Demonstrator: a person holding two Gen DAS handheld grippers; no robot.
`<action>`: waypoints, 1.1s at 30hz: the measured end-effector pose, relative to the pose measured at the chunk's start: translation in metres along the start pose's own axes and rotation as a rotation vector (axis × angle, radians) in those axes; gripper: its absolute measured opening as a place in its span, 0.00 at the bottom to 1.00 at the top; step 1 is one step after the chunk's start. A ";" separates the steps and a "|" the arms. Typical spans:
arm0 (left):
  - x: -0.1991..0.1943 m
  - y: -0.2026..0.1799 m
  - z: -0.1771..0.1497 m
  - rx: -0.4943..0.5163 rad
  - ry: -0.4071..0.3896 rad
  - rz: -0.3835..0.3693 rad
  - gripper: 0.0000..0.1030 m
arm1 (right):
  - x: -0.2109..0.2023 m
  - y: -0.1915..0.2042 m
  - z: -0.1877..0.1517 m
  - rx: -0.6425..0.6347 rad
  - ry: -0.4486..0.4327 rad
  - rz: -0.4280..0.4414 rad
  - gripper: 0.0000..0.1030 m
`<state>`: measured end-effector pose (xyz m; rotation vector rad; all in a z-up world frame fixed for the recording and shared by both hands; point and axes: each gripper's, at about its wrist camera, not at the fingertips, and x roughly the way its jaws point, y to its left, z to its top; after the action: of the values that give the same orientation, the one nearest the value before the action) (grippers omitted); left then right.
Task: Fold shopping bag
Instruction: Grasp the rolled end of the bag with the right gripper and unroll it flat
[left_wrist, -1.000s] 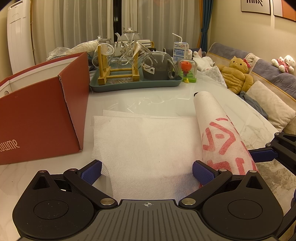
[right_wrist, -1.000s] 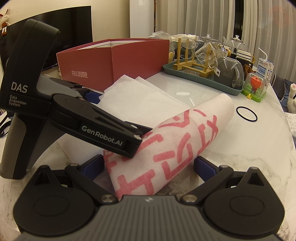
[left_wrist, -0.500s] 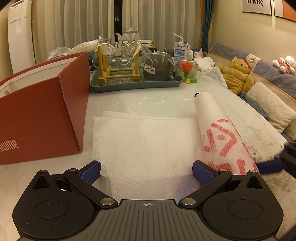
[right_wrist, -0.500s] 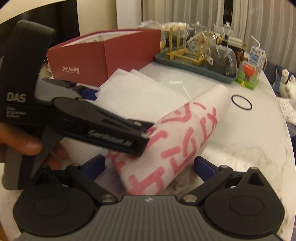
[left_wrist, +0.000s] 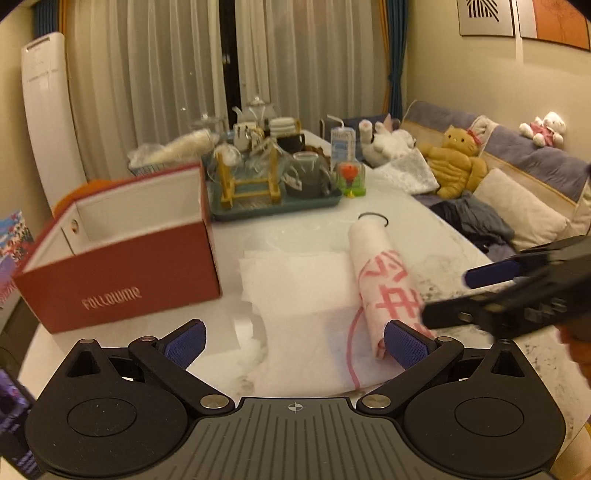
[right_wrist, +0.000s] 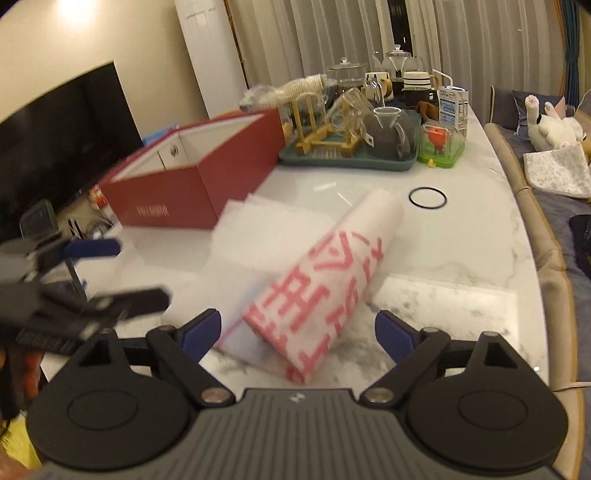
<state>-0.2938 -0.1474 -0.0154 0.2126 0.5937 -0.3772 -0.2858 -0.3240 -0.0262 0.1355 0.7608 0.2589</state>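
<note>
The white shopping bag with red print (left_wrist: 384, 288) lies on the marble table, its right part rolled into a tube and its left part (left_wrist: 299, 288) flat. It also shows in the right wrist view (right_wrist: 325, 280). My left gripper (left_wrist: 293, 341) is open and raised above the bag's near edge, holding nothing. My right gripper (right_wrist: 297, 330) is open, above the rolled end, holding nothing. The right gripper shows in the left wrist view (left_wrist: 491, 291), and the left gripper in the right wrist view (right_wrist: 92, 273), both blurred.
A red open box (left_wrist: 122, 258) stands left of the bag. A teal tray with glassware (left_wrist: 273, 192) and a green toy (left_wrist: 352, 177) stand behind. A black ring (right_wrist: 427, 198) lies past the roll's far end. A sofa with plush toys (left_wrist: 458, 166) is at right.
Both grippers have lifted up and back from the bag. The right gripper has pulled away to the right. The rolled bag stays on the table, a little looser at its near end.
</note>
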 end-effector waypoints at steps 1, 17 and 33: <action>-0.001 -0.001 0.003 0.007 0.015 0.009 1.00 | 0.007 0.001 0.006 0.023 0.010 0.000 0.89; 0.006 -0.004 0.011 -0.076 0.121 -0.164 1.00 | -0.005 -0.021 -0.015 0.174 0.172 0.138 0.14; 0.062 -0.064 -0.030 0.217 0.394 -0.136 1.00 | -0.017 0.068 -0.046 -0.719 0.044 -0.192 0.69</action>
<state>-0.2877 -0.2141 -0.0809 0.4630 0.9593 -0.5377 -0.3421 -0.2621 -0.0329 -0.6220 0.6798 0.3383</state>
